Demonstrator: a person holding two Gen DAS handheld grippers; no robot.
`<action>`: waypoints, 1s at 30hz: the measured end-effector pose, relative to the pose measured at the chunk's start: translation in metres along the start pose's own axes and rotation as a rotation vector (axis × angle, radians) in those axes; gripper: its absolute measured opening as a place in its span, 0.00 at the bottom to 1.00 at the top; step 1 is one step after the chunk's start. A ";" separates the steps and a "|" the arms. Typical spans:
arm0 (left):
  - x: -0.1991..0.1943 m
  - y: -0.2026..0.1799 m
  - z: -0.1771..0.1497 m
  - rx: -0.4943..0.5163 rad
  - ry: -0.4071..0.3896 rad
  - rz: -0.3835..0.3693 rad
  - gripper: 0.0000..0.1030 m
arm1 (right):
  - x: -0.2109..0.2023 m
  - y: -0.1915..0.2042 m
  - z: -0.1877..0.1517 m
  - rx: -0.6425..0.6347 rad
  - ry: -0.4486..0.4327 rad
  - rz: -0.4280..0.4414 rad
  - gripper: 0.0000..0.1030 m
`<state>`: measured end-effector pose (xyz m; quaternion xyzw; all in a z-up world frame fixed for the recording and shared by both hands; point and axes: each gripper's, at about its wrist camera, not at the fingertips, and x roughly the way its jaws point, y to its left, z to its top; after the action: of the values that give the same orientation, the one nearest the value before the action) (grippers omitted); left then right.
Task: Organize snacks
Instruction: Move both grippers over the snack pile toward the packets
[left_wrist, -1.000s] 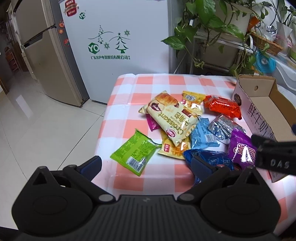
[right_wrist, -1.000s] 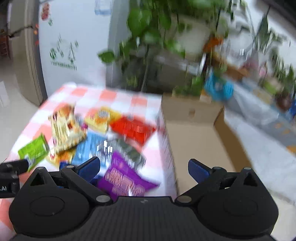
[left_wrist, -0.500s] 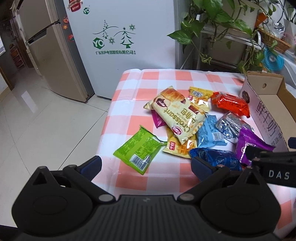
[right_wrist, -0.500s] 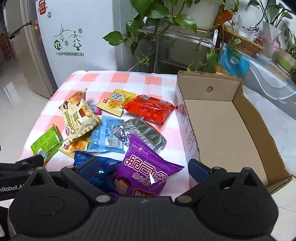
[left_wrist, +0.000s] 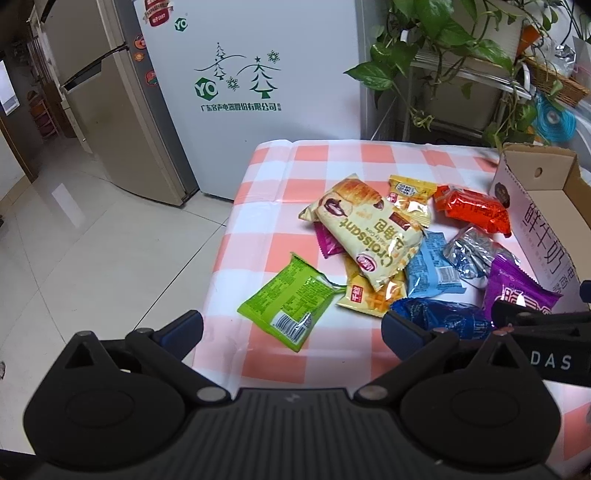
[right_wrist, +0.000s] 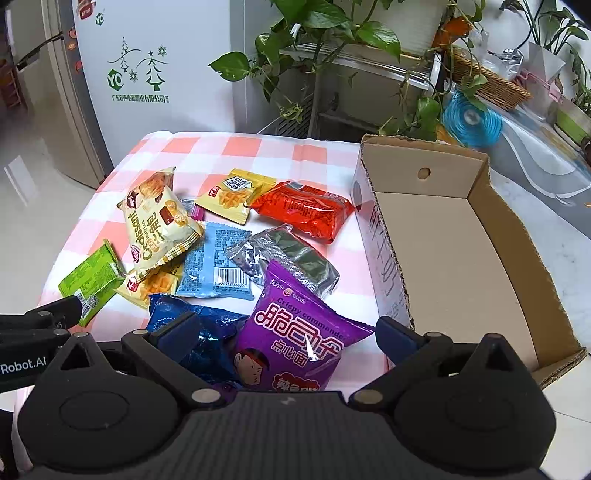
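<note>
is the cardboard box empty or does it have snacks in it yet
Empty. The right wrist view shows the cardboard box open-topped with a bare floor; the snack packets, like the purple packet, all lie outside it on the checkered tablecloth.

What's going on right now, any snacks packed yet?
Both jaws open, empty. Cardboard box empty; snacks loose on table. Right gripper over purple bag. Left gripper near green packet.

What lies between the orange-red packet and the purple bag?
A crinkled silver packet lies between the orange-red packet and the purple bag, clearest in the right wrist view.
</note>
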<state>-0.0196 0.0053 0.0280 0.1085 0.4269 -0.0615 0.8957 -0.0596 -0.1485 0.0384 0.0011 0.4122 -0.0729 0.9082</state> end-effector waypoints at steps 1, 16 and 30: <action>0.000 0.000 0.000 0.002 -0.002 0.002 0.99 | 0.000 0.001 -0.001 -0.002 0.000 -0.001 1.00; 0.002 -0.005 0.010 0.080 -0.033 -0.030 0.98 | 0.004 0.000 0.001 0.001 0.004 -0.014 1.00; 0.010 -0.005 0.021 0.161 -0.039 -0.046 0.98 | 0.008 0.006 0.006 -0.015 -0.005 -0.034 1.00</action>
<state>0.0015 -0.0049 0.0326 0.1692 0.4054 -0.1183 0.8905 -0.0493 -0.1436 0.0356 -0.0129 0.4104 -0.0853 0.9078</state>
